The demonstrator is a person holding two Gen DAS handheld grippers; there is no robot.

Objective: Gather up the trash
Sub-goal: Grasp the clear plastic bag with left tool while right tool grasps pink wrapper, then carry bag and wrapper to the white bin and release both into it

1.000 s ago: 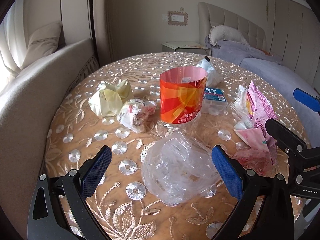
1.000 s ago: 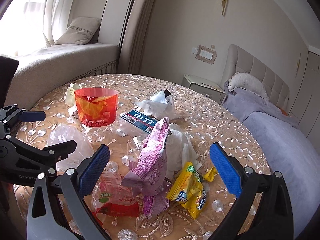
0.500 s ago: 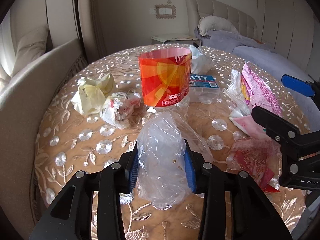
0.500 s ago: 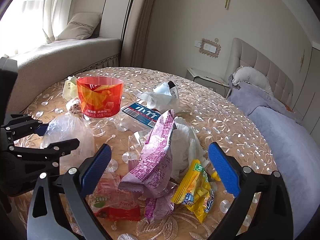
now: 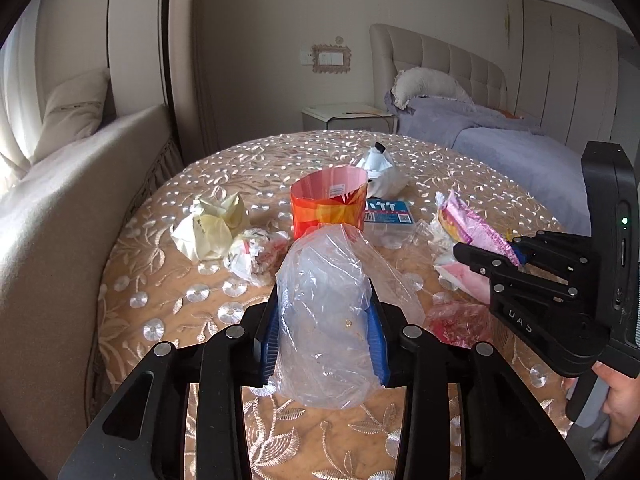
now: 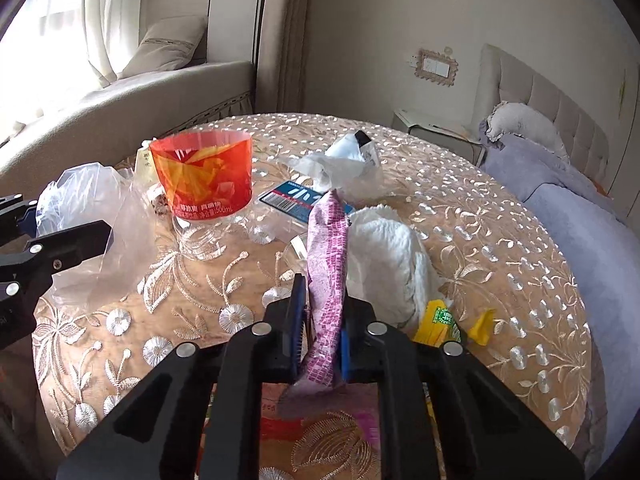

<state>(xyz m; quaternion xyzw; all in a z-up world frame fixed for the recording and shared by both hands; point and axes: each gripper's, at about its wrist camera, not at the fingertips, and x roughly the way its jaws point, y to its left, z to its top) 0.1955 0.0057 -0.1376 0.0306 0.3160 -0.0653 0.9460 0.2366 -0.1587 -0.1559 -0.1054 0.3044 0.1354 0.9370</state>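
Round table (image 5: 168, 304), two grippers, two wrappers

Two grippers: the left gripper (image 5: 324, 336) and the right gripper (image 6: 320, 332). One round table (image 6: 500, 240). One clear plastic bag (image 5: 324, 300). One orange-red bottle label sleeve (image 6: 202, 176). One pink-purple snack wrapper (image 6: 328, 264). One crumpled white tissue (image 6: 384, 256). Two yellow wrapper pieces (image 6: 436, 320) (partly hidden, so possibly a single wrapper). One pale yellow crumpled paper (image 5: 212, 226). One white pouch with a black cap (image 6: 352, 148). One blue-labelled clear package (image 5: 386, 216).
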